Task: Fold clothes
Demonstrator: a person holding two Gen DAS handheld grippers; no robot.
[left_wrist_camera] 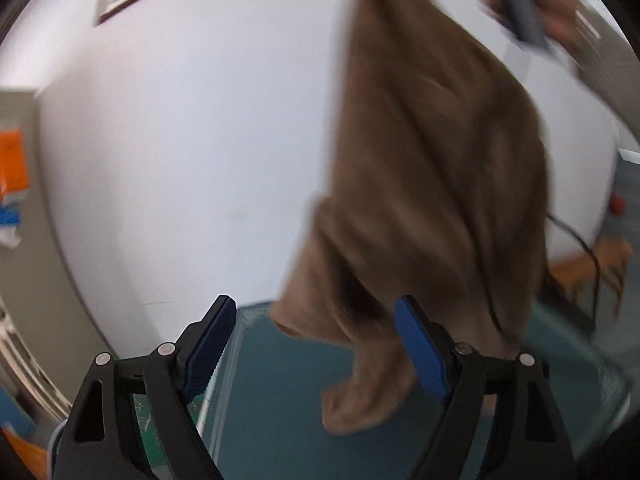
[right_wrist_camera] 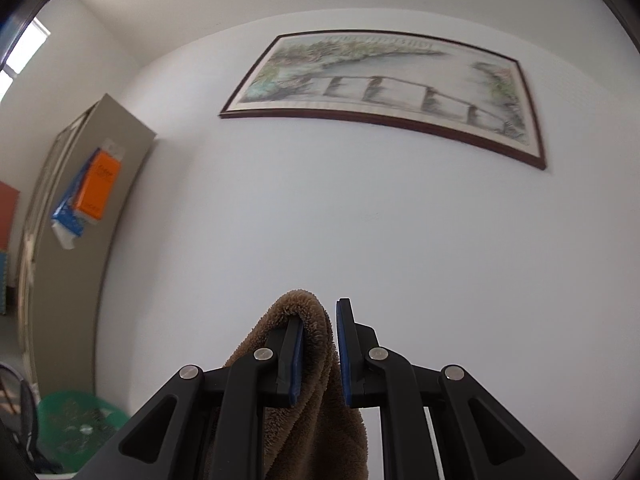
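Note:
A brown fleecy cloth (left_wrist_camera: pixel 432 184) hangs in the air at the right of the left wrist view, its lower end dangling over a teal table (left_wrist_camera: pixel 288 392). My right gripper (right_wrist_camera: pixel 318 344) is shut on a bunched fold of the cloth (right_wrist_camera: pixel 316 364) and holds it high against the wall; the cloth drapes over its left finger. The right gripper shows blurred at the top right of the left wrist view (left_wrist_camera: pixel 520 12). My left gripper (left_wrist_camera: pixel 316 344) is open and empty, its right finger close beside the cloth's hanging end.
A white wall with a framed painting (right_wrist_camera: pixel 384 92) fills the background. A grey cabinet (right_wrist_camera: pixel 76 220) with orange and blue packets stands at the left. A green basket (right_wrist_camera: pixel 76 420) sits low left. A wooden stool (left_wrist_camera: pixel 592 268) and a black cable lie at the right.

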